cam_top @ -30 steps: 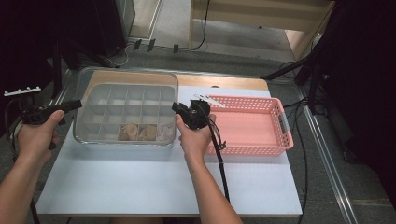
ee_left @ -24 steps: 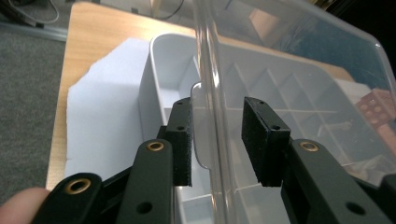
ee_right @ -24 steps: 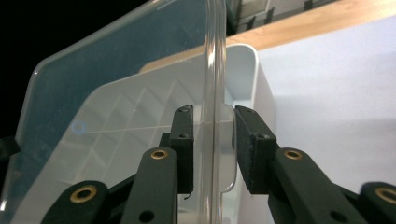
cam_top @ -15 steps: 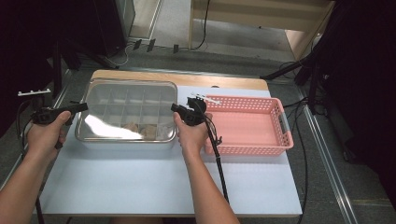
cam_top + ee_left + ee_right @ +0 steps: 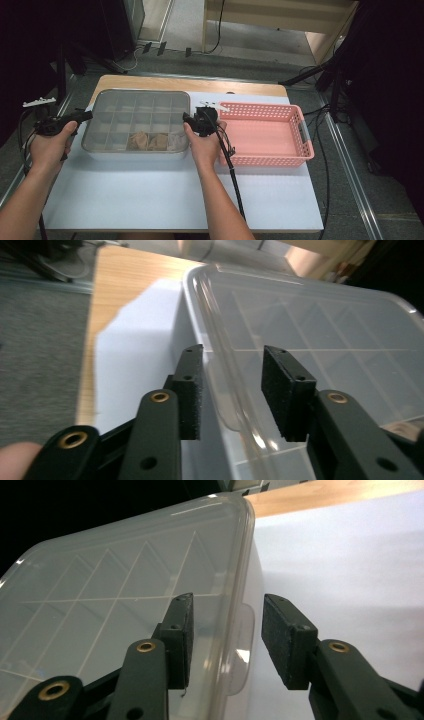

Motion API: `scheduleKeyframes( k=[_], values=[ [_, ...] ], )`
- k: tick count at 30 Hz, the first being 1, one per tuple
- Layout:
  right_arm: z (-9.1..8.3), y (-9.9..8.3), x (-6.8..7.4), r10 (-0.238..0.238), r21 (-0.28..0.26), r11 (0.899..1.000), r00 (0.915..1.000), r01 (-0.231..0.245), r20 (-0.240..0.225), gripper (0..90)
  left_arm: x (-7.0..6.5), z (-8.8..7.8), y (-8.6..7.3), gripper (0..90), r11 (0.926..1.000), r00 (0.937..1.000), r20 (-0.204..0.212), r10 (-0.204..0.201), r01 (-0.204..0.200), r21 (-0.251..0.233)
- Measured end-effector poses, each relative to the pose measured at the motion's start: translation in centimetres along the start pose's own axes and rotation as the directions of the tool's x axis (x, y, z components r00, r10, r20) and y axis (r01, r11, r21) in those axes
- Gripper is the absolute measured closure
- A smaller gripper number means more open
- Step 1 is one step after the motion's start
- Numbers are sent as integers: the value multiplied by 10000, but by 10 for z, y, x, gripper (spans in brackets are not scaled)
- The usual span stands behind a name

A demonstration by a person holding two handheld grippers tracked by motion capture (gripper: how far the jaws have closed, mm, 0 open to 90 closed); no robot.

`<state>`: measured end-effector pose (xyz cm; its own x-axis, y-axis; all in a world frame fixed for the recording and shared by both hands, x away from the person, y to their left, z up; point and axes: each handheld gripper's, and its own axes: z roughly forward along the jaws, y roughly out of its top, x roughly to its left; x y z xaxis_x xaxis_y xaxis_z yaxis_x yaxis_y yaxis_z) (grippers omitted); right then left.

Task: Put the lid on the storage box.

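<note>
High view: the lidded box [image 5: 136, 121] now sits flat on the desk [image 5: 165, 200], lower than a second ago, beside the basket [image 5: 265, 134]; a hand-held gripper stands at each end. Left gripper view: the left hand-held gripper [image 5: 231, 387] straddles the lid's rim, pads apart from it. Right gripper view: the right hand-held gripper [image 5: 226, 639] has just been opening, its jaws off the rim tab between them. The box seems set down and released.
</note>
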<state>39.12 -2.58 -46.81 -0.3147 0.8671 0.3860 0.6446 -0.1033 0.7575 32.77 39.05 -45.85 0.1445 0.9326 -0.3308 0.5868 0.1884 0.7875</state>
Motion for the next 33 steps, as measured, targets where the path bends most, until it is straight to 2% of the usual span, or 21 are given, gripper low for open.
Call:
scheduleKeyframes(
  k=[3,4,6,8,9,10,11,13,17,19,21,22,26,27,28,29,30,32,33],
  values=[
    [-5,0,1,-295,-333,9990,9986,310,446,598,6,-4,-2,696,9997,9997,96,-205,206,-102],
    [-7,-1,2,-343,-406,9985,9981,364,512,613,8,-5,-3,720,9998,9999,9,-158,158,-129],
    [-11,-2,1,-557,-587,9966,9971,586,510,673,10,-7,-5,773,9995,9996,-135,-229,225,-239],
    [-15,-3,1,-433,-560,9974,9983,454,388,754,11,-9,-7,818,9995,9997,2,-241,241,-216],
    [-16,-4,2,-475,-554,9972,9977,502,482,785,11,-9,-8,837,9996,9998,-31,-183,182,-225],
    [-17,-5,3,-600,-515,9966,9953,640,762,824,11,-9,-9,860,9998,9999,23,-130,131,-160],
    [-19,-7,4,-720,-551,9955,9940,766,824,852,10,-9,-10,875,9998,9999,-33,-109,108,-136],
    [-22,-11,6,-965,-605,9926,9864,1052,1327,900,11,-8,-12,896,10000,9999,-135,-73,72,-31],
    [-23,-17,5,-1022,-451,9928,9818,1107,1602,900,13,-4,-13,895,9996,9996,-76,-262,263,101],
    [-23,-18,4,-1012,-455,9930,9840,1090,1468,900,12,-3,-13,890,9991,9991,109,-414,414,-19],
    [-25,-19,4,-843,-685,9932,9880,937,1292,900,11,-5,-12,877,9982,9981,268,-554,560,-192],
    [-26,-18,4,-767,-782,9932,9902,862,1169,900,12,-6,-11,860,9977,9968,503,-617,631,-264],
    [-26,-18,8,-880,-857,9919,9938,937,680,897,11,-5,-10,773,9948,9926,905,-813,864,-534],
    [-25,-18,8,-787,-860,9928,9954,833,554,834,11,-5,-10,748,9949,9924,915,-825,874,-510],
    [-24,-18,8,-720,-910,9929,9958,769,559,727,11,-5,-10,719,9953,9925,908,-815,858,-441],
    [-23,-18,8,-653,-951,9929,9960,709,607,664,12,-4,-10,679,9951,9925,912,-819,866,-485],
    [-23,-19,8,-526,-936,9939,9968,581,605,650,11,-3,-10,641,9943,9919,905,-890,938,-501],
    [-21,-19,7,-459,-880,9948,9971,511,607,603,12,-2,-10,633,9937,9895,1084,-961,1017,-476],
    [-21,-19,7,-278,-900,9954,9981,327,549,598,12,-1,-10,621,9937,9873,1250,-980,1039,-415]
  ],
)
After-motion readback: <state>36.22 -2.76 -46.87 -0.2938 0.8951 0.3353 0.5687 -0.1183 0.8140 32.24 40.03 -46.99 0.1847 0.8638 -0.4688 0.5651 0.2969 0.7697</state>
